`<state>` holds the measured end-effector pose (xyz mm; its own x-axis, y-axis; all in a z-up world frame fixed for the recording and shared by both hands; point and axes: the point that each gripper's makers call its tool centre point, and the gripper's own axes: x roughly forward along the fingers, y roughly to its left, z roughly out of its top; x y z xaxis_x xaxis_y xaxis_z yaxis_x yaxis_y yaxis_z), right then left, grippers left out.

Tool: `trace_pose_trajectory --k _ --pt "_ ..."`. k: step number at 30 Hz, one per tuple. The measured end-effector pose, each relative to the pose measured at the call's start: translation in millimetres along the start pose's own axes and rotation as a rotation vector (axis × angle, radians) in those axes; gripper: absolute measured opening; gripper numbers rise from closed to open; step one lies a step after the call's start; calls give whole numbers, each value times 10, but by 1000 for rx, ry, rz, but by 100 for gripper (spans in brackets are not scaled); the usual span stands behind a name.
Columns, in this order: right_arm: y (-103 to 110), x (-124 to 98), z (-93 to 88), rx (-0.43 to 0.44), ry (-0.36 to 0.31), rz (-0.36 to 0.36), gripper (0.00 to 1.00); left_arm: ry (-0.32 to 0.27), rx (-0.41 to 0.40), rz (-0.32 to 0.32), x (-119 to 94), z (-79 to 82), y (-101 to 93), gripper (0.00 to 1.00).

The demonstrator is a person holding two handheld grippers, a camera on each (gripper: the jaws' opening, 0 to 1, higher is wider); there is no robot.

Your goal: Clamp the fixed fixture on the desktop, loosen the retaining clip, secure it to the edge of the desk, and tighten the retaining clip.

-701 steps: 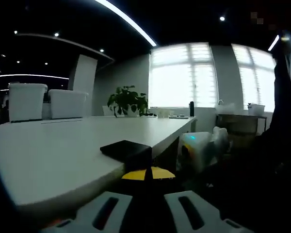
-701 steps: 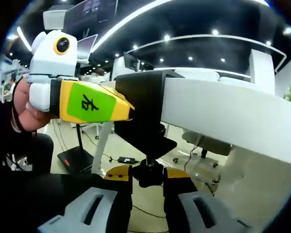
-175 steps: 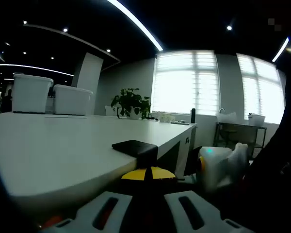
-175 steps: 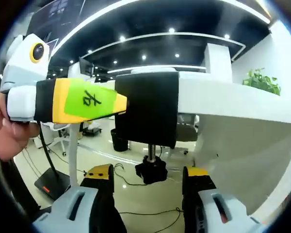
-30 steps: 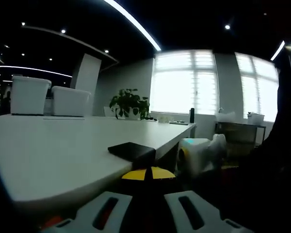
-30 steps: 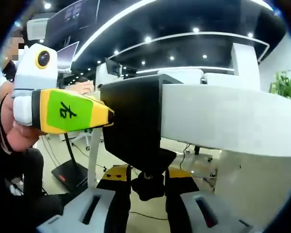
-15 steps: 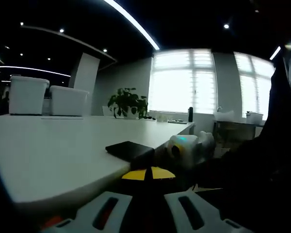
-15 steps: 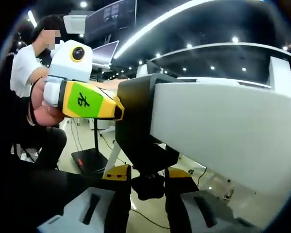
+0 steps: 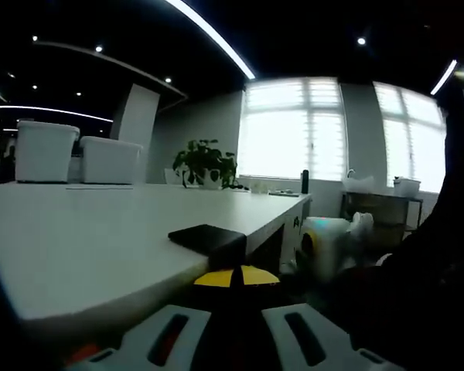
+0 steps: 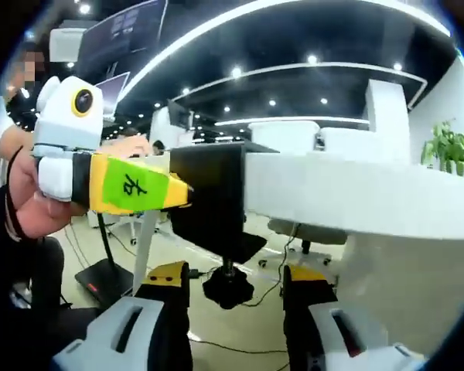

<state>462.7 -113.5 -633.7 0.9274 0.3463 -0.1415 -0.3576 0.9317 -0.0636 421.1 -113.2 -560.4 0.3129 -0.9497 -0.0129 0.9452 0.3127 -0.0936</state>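
The black fixture (image 9: pixel 209 237) sits over the edge of the white desk (image 9: pixel 100 232). My left gripper (image 9: pixel 236 278) is shut on its side. In the right gripper view the fixture (image 10: pixel 213 205) wraps the desk edge (image 10: pixel 356 193), with a screw hanging below it that ends in a black knob (image 10: pixel 228 292). The left gripper (image 10: pixel 179 192), yellow with a green label, comes in from the left and pinches the fixture. My right gripper (image 10: pixel 236 280) stands open, its yellow-tipped jaws on either side of the knob with a gap to each. Its white body (image 9: pixel 329 243) shows beyond the desk corner.
Two white bins (image 9: pixel 46 158) and a potted plant (image 9: pixel 205 164) stand at the far end of the desk, before bright windows. A person's hand (image 10: pixel 27 205) holds the left gripper. Below the desk are floor cables and a black stand base (image 10: pixel 100 282).
The right gripper's jaws, closed on the knob half a second ago, have spread apart and let it go. The right view has shifted. The left gripper still holds the fixture.
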Motion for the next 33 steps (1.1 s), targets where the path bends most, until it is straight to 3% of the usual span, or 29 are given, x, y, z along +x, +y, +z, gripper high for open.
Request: trace_pose_trajectory --k 3,5,8,12,14,18,23,25,33 --pt "126 -18 -45 12 18 -71 52 -4 -4 11 -10 0 6 3" --pt "87 -5 -14 2 7 -143 55 -4 -4 14 -14 2 10 3" --pt "53 65 -20 73 21 -177 53 -6 -1 16 -21 25 12 3" --pt "-126 140 -24 93 42 -260 44 -10 5 13 -7 52 8 3" --pt "-137 146 -82 107 75 -282 29 -13 2 11 -2 51 7 3" --pt "-145 126 -104 82 82 -291 25 -18 -1 8 3 48 15 3" --pt "-107 128 -92 40 73 -190 24 -15 -1 8 -6 35 24 3" --pt "-92 162 -84 35 39 -95 24 -14 0 8 -7 36 9 3" --pt "-1 154 -89 -57 38 171 24 -6 3 2 -3 27 21 3"
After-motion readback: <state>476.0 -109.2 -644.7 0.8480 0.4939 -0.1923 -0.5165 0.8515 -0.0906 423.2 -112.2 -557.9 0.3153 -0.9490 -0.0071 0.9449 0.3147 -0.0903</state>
